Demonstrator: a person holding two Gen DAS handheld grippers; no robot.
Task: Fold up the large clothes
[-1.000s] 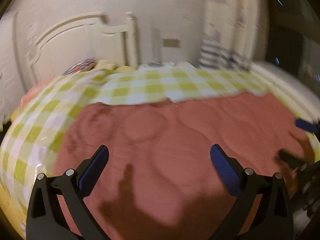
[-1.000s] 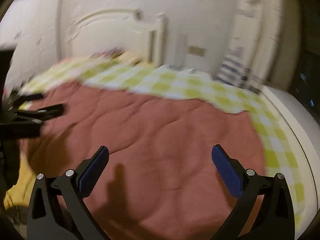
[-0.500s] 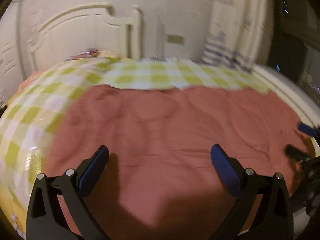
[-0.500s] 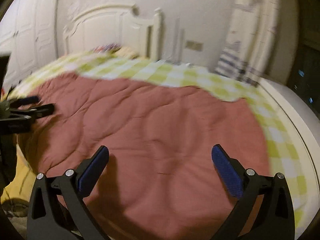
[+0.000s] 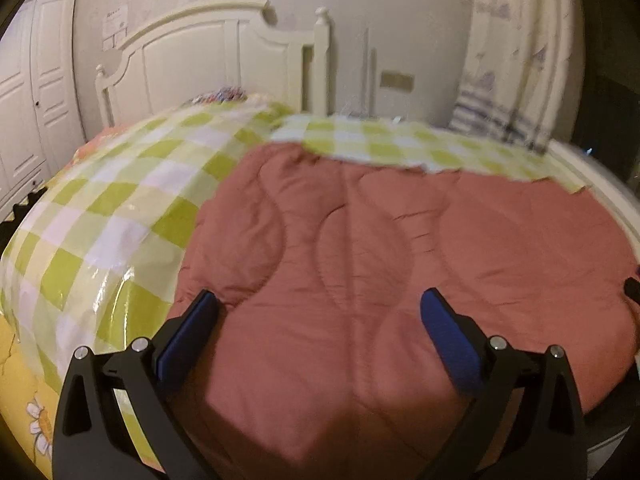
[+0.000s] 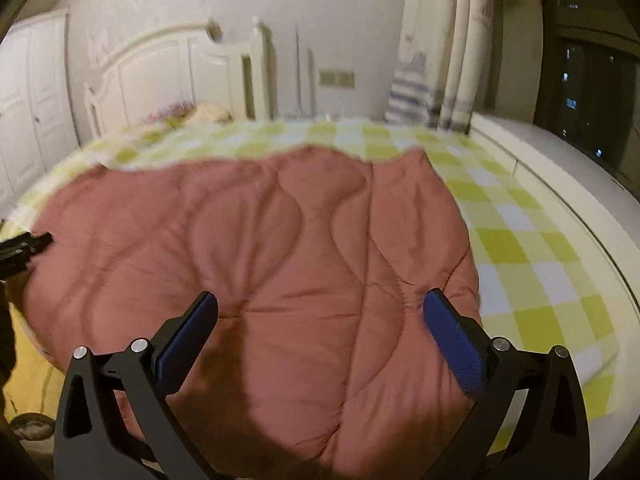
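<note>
My left gripper (image 5: pixel 318 312) was a matte black frame with two arms that splayed outward, each cut through by a triangular opening near its base. Its fingers (image 5: pixel 450 338) carried textured blue pads on their inner faces. Two round silver screws sat on each arm. My right gripper (image 6: pixel 320 314) looked identical: the same black arms, blue pads on its fingers (image 6: pixel 452 340), and paired silver screw heads.

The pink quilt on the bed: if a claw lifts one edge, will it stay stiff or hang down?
The pink quilt will probably hang and drape, since it lies wrinkled and soft. Its puffy stitched padding suggests some bulk, so one open right claw may hold only a thick fold.
</note>
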